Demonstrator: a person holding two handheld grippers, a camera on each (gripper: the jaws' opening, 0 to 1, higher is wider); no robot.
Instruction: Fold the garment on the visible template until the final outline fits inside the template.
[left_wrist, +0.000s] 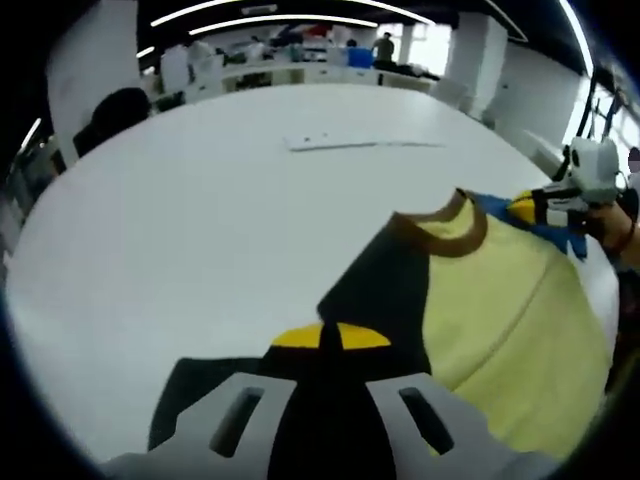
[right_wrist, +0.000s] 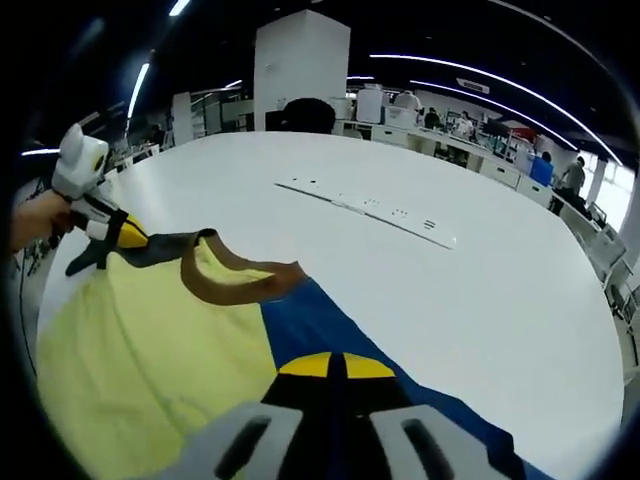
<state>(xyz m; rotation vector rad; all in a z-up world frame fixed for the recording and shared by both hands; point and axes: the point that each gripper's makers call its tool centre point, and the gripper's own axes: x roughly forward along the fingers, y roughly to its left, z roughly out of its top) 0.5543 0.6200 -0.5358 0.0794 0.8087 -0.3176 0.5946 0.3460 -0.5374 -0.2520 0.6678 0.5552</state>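
Note:
A pale yellow garment (left_wrist: 510, 310) with a brown collar (left_wrist: 445, 232) hangs stretched between both grippers over the white table (left_wrist: 200, 220). My left gripper (left_wrist: 320, 338) is shut on its black shoulder fabric (left_wrist: 385, 290), the yellow-tipped jaws pressed together. In the right gripper view my right gripper (right_wrist: 335, 366) is shut on the blue shoulder fabric (right_wrist: 310, 320). The right gripper (left_wrist: 545, 207) also enters the left gripper view at the right edge, and the left gripper (right_wrist: 118, 234) shows at the left of the right gripper view, held by a hand. The yellow body (right_wrist: 140, 350) sags between them under the collar (right_wrist: 235, 285).
A long flat white strip with small sockets (left_wrist: 360, 145) (right_wrist: 370, 207) lies across the middle of the table (right_wrist: 480, 290). Desks, chairs and people stand far behind the table. A white pillar (right_wrist: 300, 70) rises beyond the far edge.

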